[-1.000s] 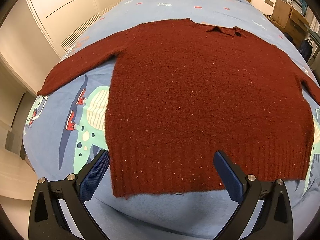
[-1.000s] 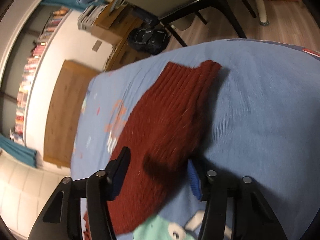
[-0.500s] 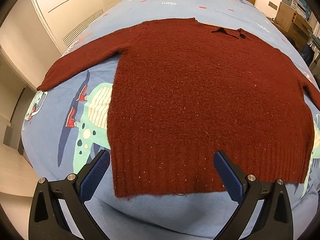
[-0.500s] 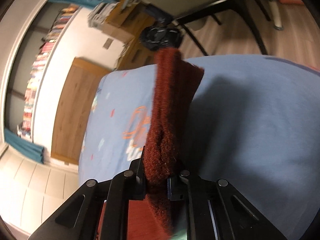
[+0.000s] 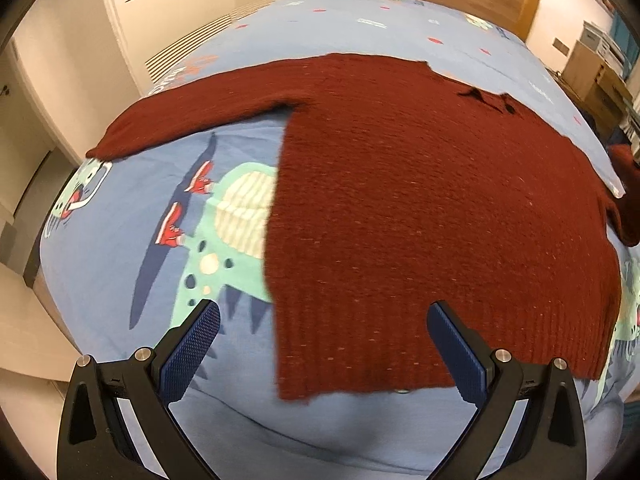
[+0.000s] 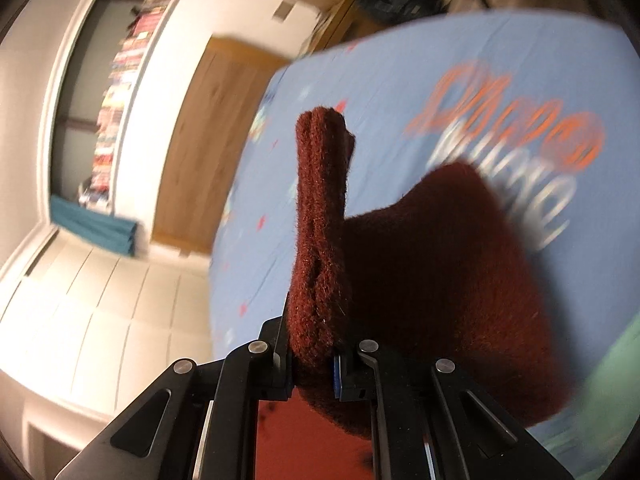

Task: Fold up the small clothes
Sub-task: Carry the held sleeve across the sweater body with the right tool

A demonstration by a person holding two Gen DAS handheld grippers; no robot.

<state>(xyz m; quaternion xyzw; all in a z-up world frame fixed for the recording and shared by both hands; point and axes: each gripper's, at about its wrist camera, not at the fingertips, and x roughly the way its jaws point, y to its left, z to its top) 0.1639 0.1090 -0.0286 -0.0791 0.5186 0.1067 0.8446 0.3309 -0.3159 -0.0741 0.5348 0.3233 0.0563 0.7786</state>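
Where it lay flat a second ago, the dark red knitted sweater's (image 5: 420, 208) sleeve (image 6: 324, 240) now hangs lifted above the blue printed bed sheet (image 5: 120, 240), clamped in the right gripper (image 6: 314, 364); the left gripper's (image 5: 323, 354) fingers gape over the hem.

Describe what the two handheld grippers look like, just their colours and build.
Both are matte black plastic with triangular cut-outs and round silver bolts. The left gripper has two angled fingers faced with blue, finely textured pads. The right gripper has the same black frame; only a sliver of blue pad shows.
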